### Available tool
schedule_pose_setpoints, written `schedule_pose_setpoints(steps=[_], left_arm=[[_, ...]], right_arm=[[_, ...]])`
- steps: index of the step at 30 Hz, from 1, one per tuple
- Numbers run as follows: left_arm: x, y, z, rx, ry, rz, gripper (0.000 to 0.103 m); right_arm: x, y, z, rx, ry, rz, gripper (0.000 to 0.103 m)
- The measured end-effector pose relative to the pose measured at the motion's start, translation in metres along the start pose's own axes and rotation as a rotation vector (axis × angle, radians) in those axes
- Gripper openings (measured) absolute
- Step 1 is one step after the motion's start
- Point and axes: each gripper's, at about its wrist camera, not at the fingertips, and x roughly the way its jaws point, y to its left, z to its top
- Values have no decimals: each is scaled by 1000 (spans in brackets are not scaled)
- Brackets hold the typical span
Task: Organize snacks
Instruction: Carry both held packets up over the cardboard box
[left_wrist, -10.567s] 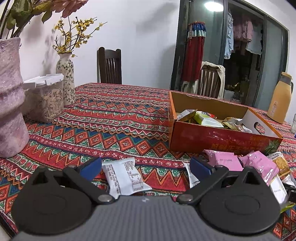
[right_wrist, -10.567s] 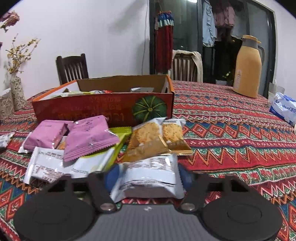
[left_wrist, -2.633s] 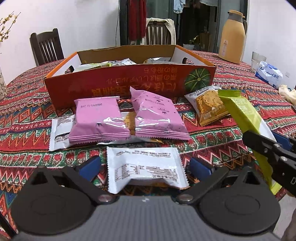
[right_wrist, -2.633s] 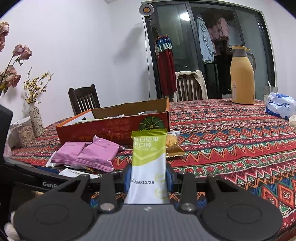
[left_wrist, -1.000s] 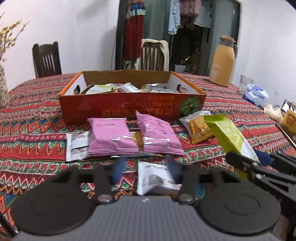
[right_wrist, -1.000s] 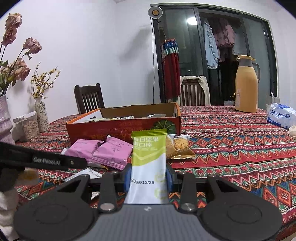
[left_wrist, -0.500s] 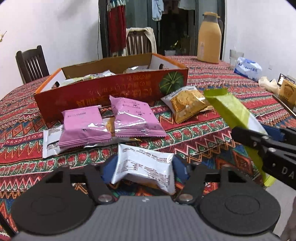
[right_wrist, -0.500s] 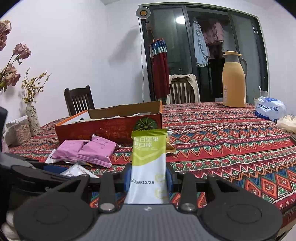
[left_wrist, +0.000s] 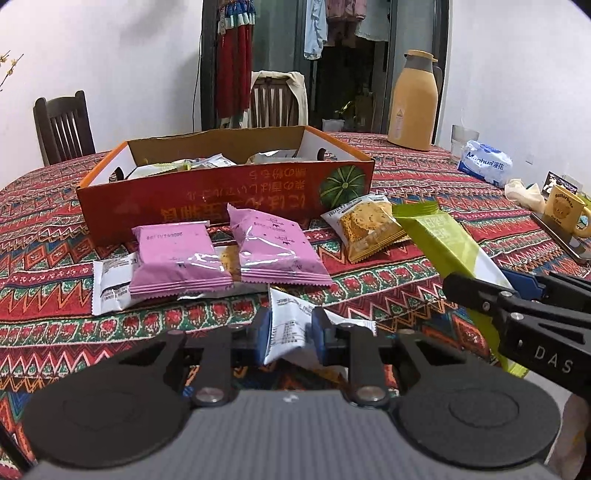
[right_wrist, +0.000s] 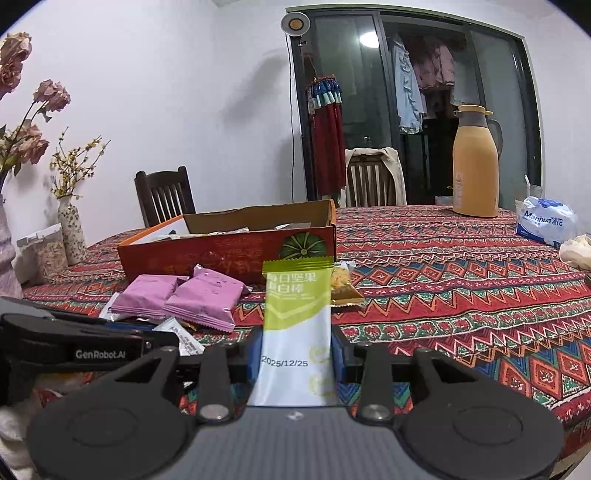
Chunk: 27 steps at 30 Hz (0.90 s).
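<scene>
From my seat, the left hand-held gripper (left_wrist: 289, 335) has just been closing, and its blue pads now pinch a white snack packet (left_wrist: 286, 330), crumpled between them low over the bench (left_wrist: 44, 236); the packet's lower end is lost behind the gripper body. Another white packet (left_wrist: 110, 280) lies at the left, mostly buried under two pink packets (left_wrist: 177, 258) that sit side by side in front of the orange cardboard box (left_wrist: 221, 201). Something brown shows between the pink pair, possibly a biscuit packet, though I cannot make it out. The box holds several wrappers, too jumbled behind its front wall to count. One biscuit packet (left_wrist: 369, 227) rests near the box's right corner. Further right, the right hand-held gripper (right_wrist: 297, 356) is clamped on one green-and-white bar packet (right_wrist: 297, 325), held upright and clear of the bench; its bottom edge is hidden by the gripper. In the left view that gripper enters from the right edge, cut off by the frame, angled slightly downward. One tan flask (right_wrist: 475, 162) stands at the far side.
</scene>
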Motion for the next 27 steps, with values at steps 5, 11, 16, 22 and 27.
schedule_pose_setpoints(steps=[5, 11, 16, 22, 27], left_arm=[[-4, 1, 1, -4, -17, -2, 22], [-13, 5, 8, -10, -60, 6, 18], [-22, 7, 19, -11, -112, 15, 18], [-29, 13, 41, -16, -183, 35, 18], [-30, 20, 68, -26, -247, 57, 18]], right_arm=[[-1, 3, 0, -9, 1, 4, 35], [-1, 7, 2, -16, -1, 7, 35], [1, 12, 8, -30, -15, 13, 35], [8, 19, 21, -43, -41, 22, 35], [20, 22, 42, -53, -80, 30, 35]])
